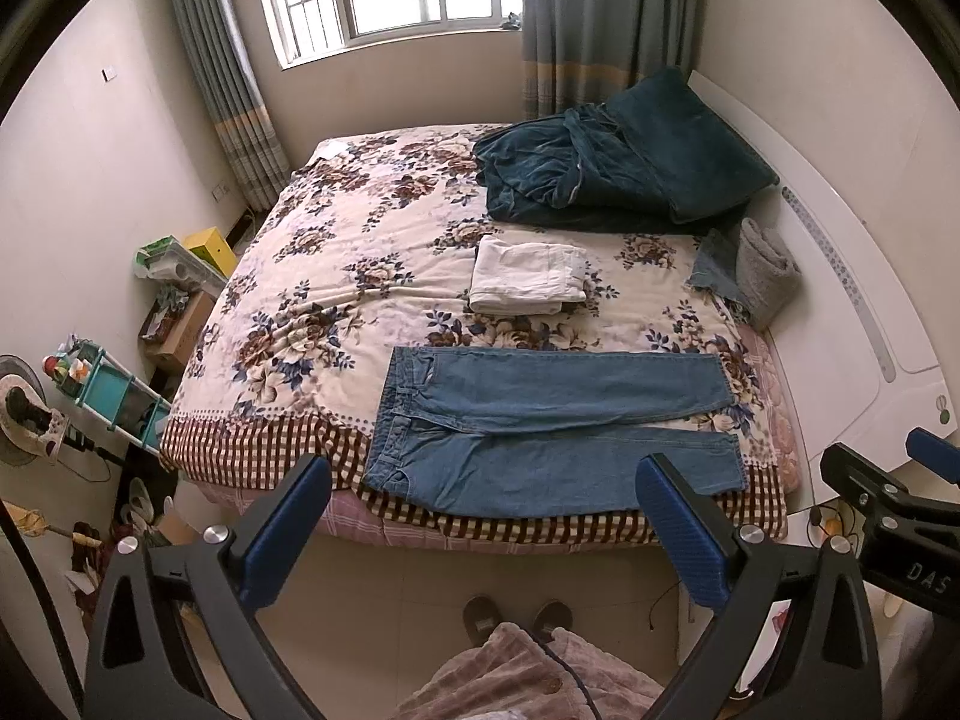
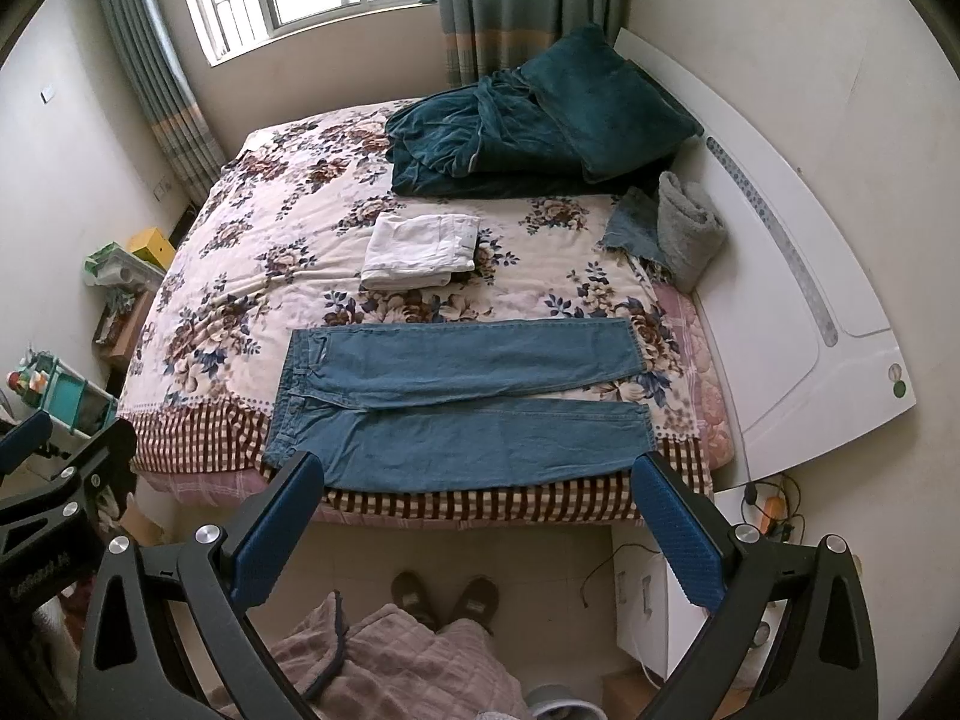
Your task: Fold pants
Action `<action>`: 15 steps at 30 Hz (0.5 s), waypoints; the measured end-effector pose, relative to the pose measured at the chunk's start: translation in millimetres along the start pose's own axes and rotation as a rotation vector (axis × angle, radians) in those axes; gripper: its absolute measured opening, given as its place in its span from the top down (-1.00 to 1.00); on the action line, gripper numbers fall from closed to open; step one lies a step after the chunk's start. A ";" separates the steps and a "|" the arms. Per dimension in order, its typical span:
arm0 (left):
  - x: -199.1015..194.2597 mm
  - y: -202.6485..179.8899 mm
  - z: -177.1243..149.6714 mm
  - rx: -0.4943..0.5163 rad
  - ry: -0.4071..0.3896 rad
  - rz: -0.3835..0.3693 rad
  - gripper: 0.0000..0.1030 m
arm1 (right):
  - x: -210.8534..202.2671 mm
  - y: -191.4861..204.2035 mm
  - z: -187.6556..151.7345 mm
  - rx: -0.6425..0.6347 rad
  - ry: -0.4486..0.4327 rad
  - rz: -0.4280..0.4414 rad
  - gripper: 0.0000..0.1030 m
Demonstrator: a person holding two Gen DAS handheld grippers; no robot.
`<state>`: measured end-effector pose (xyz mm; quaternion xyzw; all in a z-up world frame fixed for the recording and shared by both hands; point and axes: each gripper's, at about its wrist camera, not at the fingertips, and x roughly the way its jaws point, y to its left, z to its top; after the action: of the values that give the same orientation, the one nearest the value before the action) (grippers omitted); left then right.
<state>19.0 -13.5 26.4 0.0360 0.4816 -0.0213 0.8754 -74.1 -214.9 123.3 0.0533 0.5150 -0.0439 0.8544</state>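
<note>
Jeans [image 1: 540,420] lie flat at near edge of bed [image 1: 336,276], legs spread toward headboard, not yet folded. My left gripper [image 1: 480,534] and right gripper [image 2: 477,525] both wide apart, empty, above floor. Next I think: reach down, pinch near leg, lay over far one.

"DAS" on the right gripper [image 1: 924,462] body, other lettering illegible

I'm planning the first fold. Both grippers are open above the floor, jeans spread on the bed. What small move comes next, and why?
Probably lower both open grippers, left and right, to the near leg of the jeans. The jeans lie flat with legs apart, unfolded, and neither gripper touches them, so gripping that leg's edge lets it fold over the far leg.
</note>
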 end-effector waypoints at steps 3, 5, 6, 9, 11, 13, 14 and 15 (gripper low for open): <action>0.4 0.7 -1.6 -0.001 0.000 0.000 -1.00 | -0.1 -0.2 0.0 -0.002 0.000 0.002 -1.00; 1.7 -0.2 -1.9 0.000 0.002 -0.002 -1.00 | 0.3 -1.2 -0.2 -0.001 -0.002 0.000 -1.00; 1.8 -0.6 -2.6 0.000 0.001 -0.002 -1.00 | 0.4 -1.4 0.0 0.001 -0.002 0.002 -1.00; 2.6 -1.6 -7.0 -0.001 -0.002 0.000 -1.00 | 0.3 -4.1 0.8 0.005 -0.005 0.003 -1.00; 4.0 -2.3 -8.2 -0.001 -0.006 0.001 -1.00 | 0.1 -4.7 1.6 0.004 -0.003 0.006 -1.00; 4.2 -2.7 -7.7 -0.002 -0.007 0.002 -1.00 | 0.0 -4.4 1.4 0.003 -0.004 0.004 -1.00; 4.5 -2.9 -8.0 -0.003 -0.009 0.002 -1.00 | 0.1 -4.3 1.6 0.002 -0.004 0.004 -1.00; 4.4 -2.9 -7.8 -0.004 -0.009 0.002 -1.00 | 0.1 -4.8 1.6 0.003 -0.004 0.005 -1.00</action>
<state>14.6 -15.7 18.4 0.0347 0.4777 -0.0197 0.8776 -73.3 -219.9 123.7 0.0557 0.5132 -0.0424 0.8554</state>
